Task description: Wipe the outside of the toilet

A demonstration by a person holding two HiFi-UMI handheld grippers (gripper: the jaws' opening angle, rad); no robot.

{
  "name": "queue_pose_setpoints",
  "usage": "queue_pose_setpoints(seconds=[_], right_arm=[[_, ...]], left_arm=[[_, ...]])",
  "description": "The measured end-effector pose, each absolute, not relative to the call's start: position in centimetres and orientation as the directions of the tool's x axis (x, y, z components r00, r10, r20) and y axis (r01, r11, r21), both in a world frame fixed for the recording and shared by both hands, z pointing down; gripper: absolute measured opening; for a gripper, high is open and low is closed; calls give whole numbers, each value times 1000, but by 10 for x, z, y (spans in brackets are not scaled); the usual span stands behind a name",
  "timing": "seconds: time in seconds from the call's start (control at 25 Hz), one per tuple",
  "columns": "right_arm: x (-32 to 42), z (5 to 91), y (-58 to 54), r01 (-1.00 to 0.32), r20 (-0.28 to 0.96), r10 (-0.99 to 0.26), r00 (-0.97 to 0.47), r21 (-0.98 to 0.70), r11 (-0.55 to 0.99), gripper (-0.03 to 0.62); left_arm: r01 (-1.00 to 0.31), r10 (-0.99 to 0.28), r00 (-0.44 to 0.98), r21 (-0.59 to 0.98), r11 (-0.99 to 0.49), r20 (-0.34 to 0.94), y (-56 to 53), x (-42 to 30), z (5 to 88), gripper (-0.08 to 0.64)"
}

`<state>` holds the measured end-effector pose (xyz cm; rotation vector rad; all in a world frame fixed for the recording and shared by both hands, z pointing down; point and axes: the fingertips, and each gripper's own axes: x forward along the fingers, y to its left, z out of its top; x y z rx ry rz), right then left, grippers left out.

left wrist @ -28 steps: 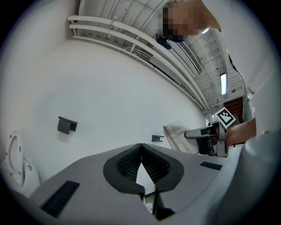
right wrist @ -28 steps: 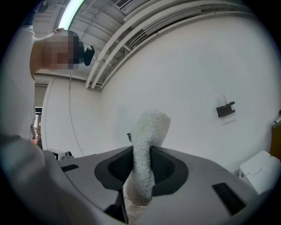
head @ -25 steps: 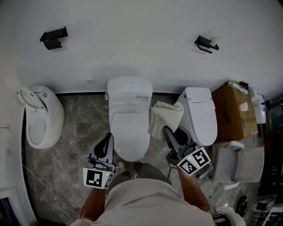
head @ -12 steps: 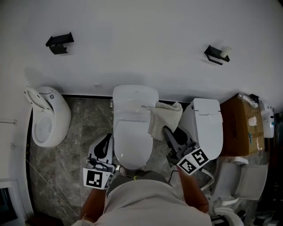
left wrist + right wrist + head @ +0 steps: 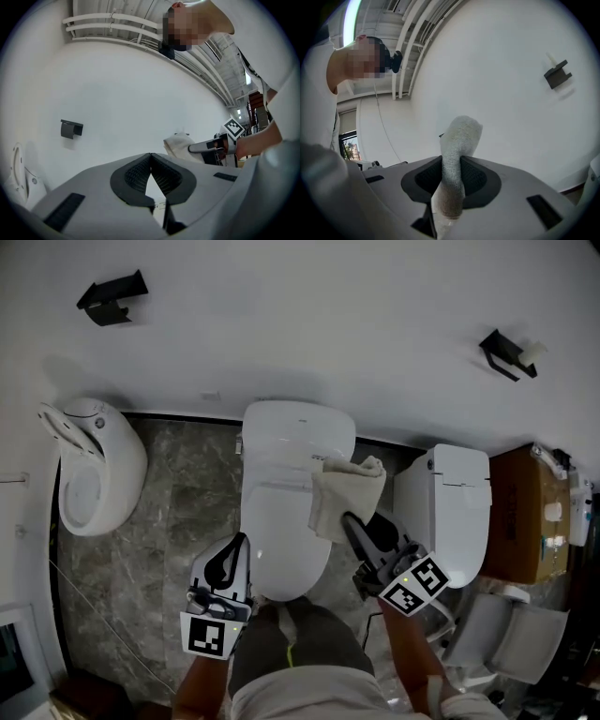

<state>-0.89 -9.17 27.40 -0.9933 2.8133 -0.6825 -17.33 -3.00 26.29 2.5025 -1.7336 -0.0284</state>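
Hanging just beside the toilet's [image 5: 284,521] front left, the left gripper [image 5: 238,542] had its jaws pressed together w/ nothing btw them. The white toilet stood in the middle, lid down, back to the wall [image 5: 281,324]. At its right edge was the beige cloth [image 5: 345,493], pinched by the right gripper [image 5: 349,520], jaws closed on it.

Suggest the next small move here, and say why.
Probably lower the right hand-held gripper so the cloth presses on the toilet's right side, then begin a stroke. The cloth is clamped in its jaws and overlaps the toilet's right edge in the head view, but contact cannot be told. The left hand-held gripper is shut and empty.
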Motion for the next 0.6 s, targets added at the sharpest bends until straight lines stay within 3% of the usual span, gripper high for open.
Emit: queue_pose_setpoints(seconds=[0.6], right_arm=[[-53,431,-189,-455,75,-488,-870,-505,733,117]], left_arm=[[-955,-952,292,85,-285,90,-97,-165,390,17]])
